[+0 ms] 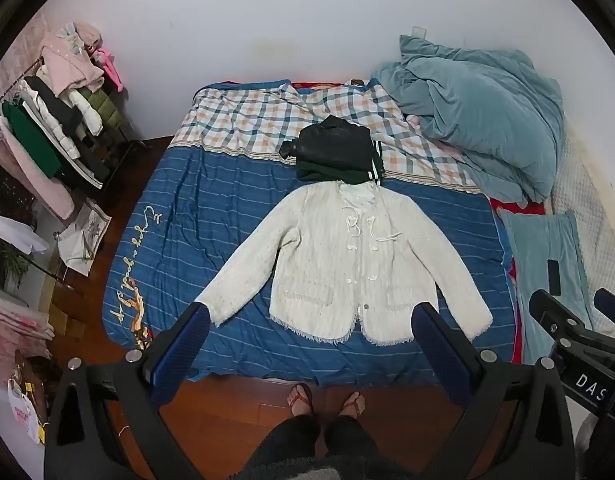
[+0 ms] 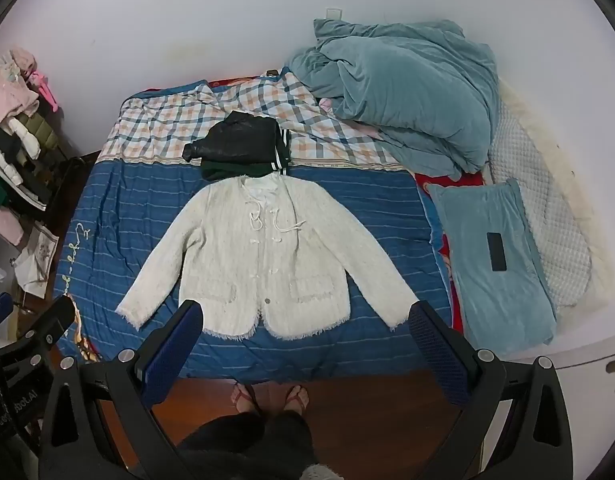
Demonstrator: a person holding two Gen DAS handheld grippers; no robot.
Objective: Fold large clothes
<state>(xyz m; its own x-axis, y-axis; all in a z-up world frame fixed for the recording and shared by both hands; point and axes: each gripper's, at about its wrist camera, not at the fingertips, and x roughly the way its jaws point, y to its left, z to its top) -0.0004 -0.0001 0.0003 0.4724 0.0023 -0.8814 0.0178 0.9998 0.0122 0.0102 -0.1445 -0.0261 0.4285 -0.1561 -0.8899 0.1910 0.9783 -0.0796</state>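
Observation:
A cream fuzzy jacket [image 1: 347,264] [image 2: 259,256] lies flat, front up, on the blue striped bedspread [image 1: 211,216] [image 2: 119,220], both sleeves spread out to the sides. Just beyond its collar rests a pile of folded dark clothes [image 1: 333,154] [image 2: 239,144]. My left gripper [image 1: 309,320] hovers high above the bed's near edge, open, nothing between its blue pads. My right gripper [image 2: 307,316] hovers likewise, open and empty; its black frame [image 1: 571,328] shows at the right of the left wrist view.
A teal duvet [image 1: 479,120] [image 2: 407,96] is heaped at the far right, a teal pillow [image 2: 495,256] with a black phone [image 2: 497,256] beside it. A clothes rack [image 1: 55,128] stands at the left. A person's feet [image 1: 327,400] in sandals stand on the wooden floor.

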